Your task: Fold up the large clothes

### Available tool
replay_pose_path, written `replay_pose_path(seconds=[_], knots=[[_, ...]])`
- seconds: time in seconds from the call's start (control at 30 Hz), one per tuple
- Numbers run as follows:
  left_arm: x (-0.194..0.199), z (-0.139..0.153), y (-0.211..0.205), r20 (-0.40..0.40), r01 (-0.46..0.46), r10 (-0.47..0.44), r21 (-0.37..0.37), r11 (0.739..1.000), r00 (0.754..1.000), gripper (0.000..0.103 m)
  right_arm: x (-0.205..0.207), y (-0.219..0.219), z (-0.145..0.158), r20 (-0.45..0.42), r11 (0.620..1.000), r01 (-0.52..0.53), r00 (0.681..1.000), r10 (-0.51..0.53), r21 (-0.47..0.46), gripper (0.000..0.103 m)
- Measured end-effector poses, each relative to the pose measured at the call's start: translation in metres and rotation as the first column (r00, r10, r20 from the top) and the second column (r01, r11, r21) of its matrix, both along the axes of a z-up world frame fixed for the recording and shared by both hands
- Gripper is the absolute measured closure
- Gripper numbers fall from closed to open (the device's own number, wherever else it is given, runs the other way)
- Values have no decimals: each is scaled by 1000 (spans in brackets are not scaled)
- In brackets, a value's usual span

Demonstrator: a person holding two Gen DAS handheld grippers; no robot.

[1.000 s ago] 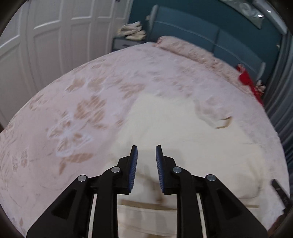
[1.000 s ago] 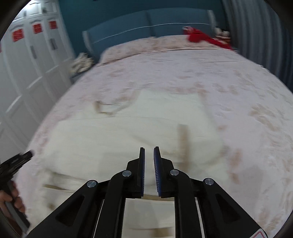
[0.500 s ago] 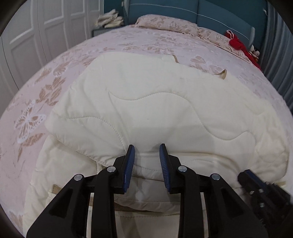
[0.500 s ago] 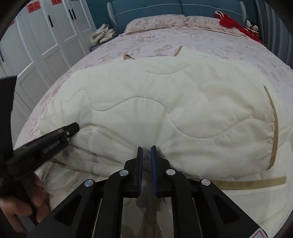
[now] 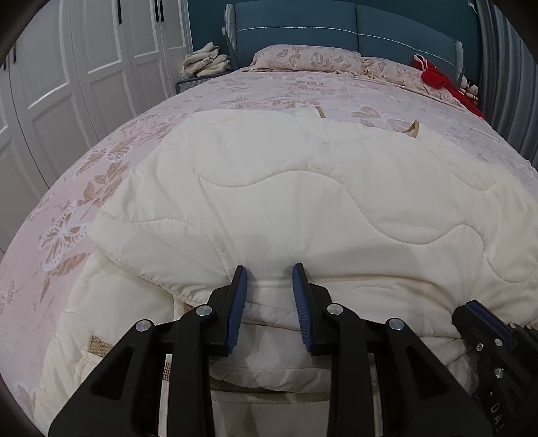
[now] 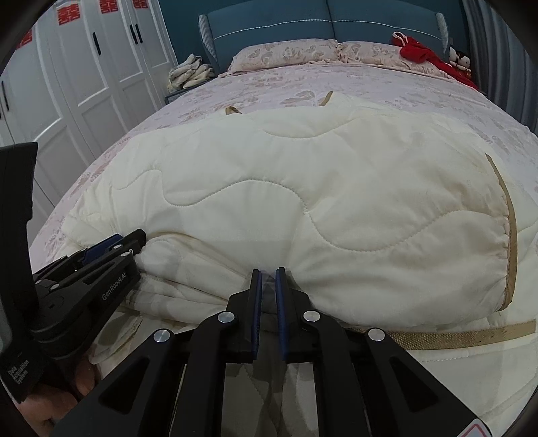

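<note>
Nearest, at six o'clock in each wrist view, the two black grippers with blue pads sit low at the near edge of the cream quilt [image 5: 302, 201]. The left gripper [image 5: 269, 279] has its jaws parted, released, the quilt's folded edge lying between the pads without being pinched; these jaws have just been opening, from a narrower gap a second ago. The right gripper [image 6: 268, 279] is almost clenched, its pads close together on a thin pinch of quilt fabric at the fold; these jaws have just been closing. In the right wrist view the left gripper shows at nine o'clock, nosed against the same edge, a hand [image 6: 60, 386] below it at seven o'clock. The quilt lies folded over itself, tan binding [image 6: 470, 331] running toward four o'clock. A second ago both views were higher, blurred and looking down the bed; now both are down at the fold and sharp. Beyond, the pink butterfly bedspread [image 5: 101, 161], then pillows [image 5: 302, 57] at twelve o'clock, a red cloth [image 5: 437, 79] at one o'clock, the teal headboard [image 5: 336, 23] and white wardrobe doors [image 5: 67, 67] at ten o'clock.
</note>
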State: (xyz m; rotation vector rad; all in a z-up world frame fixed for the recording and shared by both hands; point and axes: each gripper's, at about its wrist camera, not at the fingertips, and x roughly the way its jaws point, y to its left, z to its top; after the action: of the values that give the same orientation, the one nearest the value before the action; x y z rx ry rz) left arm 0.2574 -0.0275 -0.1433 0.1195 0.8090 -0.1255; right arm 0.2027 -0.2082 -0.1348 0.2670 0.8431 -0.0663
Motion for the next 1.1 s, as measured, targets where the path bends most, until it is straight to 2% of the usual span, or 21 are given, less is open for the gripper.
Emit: replay_pose_path(seconds=[0.13,0.17,0.23,0.3,0.37,0.43,0.5,0.6,0.73,0.8,0.93,1.03,1.1], knots=[[1,3,0,-12,4,-4,-9,1000,1000,76,2,-2,2,-9,1000,-2,1000,2,13,96],[3,8,3,-27,9,-9,-33,999,1000,76,3,-4,3,-17,1000,-5,1000,6,28,96],[6,23,17,-67,27,-35,-126,992,997,76,4,-13,14,-35,996,-19,999,22,87,93],[16,47,40,-75,34,-53,-231,972,996,76,4,-19,31,-35,995,-49,998,52,82,79],[32,69,55,-48,37,-52,-277,960,998,73,6,-24,55,32,997,-55,998,53,55,52],[66,91,67,-22,17,-25,-300,954,999,57,20,-28,76,93,995,-76,993,70,63,43],[100,100,72,-15,0,-5,-320,947,1000,50,56,-29,95,126,990,-106,988,94,92,42],[157,100,72,-25,-64,59,-309,949,998,49,111,-27,104,153,981,-127,983,104,145,42],[211,72,70,-103,-128,103,-283,951,989,45,200,-18,80,88,964,-114,991,96,241,42],[231,48,72,-163,-159,116,-282,946,980,45,233,-13,64,39,967,-94,995,87,237,42],[237,14,70,-159,-159,122,-241,958,980,46,281,-6,34,-21,968,-68,997,75,241,44],[230,-3,66,-106,-139,119,-211,968,987,45,299,1,18,-60,964,-81,993,99,253,44],[225,-7,67,-78,-134,120,-219,966,990,44,311,13,2,-110,963,-123,982,152,239,56]])
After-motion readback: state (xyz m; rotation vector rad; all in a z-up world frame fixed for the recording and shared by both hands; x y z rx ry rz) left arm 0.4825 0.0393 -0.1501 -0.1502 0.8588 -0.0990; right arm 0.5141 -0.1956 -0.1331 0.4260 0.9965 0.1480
